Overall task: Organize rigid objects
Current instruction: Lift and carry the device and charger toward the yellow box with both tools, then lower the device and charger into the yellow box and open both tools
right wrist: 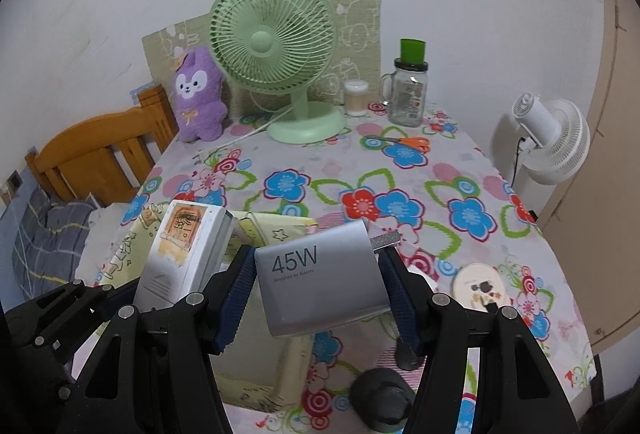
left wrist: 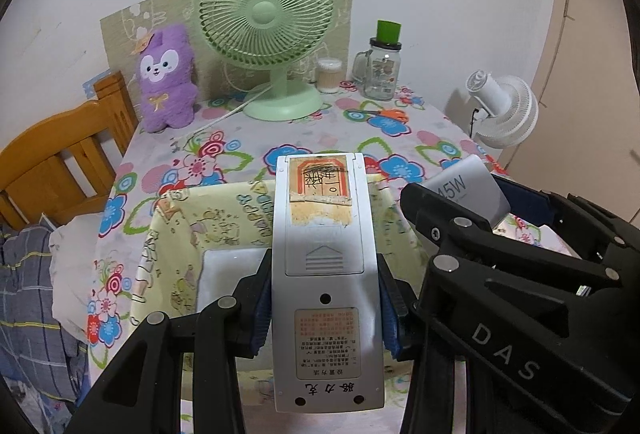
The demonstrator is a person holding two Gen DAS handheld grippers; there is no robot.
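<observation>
My left fingers (left wrist: 324,308) are clamped on a long silver-grey plastic remote control (left wrist: 326,274), back side up, its battery cover and a worn orange sticker facing me; the blue pads (left wrist: 262,314) press both its long edges. My right fingers (right wrist: 320,290) grip a silver-grey rectangular charger block marked 45W (right wrist: 320,282) by its two sides, with its metal prongs sticking out to the right. The two held things hang side by side, the remote just left of the charger.

Directly under and ahead of my left fingers sits a pale yellow fabric storage box with cartoon print (left wrist: 176,234), and a flat white rectangular object (left wrist: 232,274) lies inside it. Below my right fingers a round black object (right wrist: 382,400) rests on the flower-patterned cloth-covered surface (right wrist: 400,173), and just to the right lies a round cream coaster-like disc (right wrist: 478,284).

Farther ahead are orange-handled scissors (right wrist: 404,142). At the far edge stand a mint-green desk fan (right wrist: 276,45), a purple plush rabbit toy (right wrist: 198,95), a small clear tub of cotton swabs (right wrist: 355,97) and a glass handled jar with a green cap (right wrist: 408,89).
</observation>
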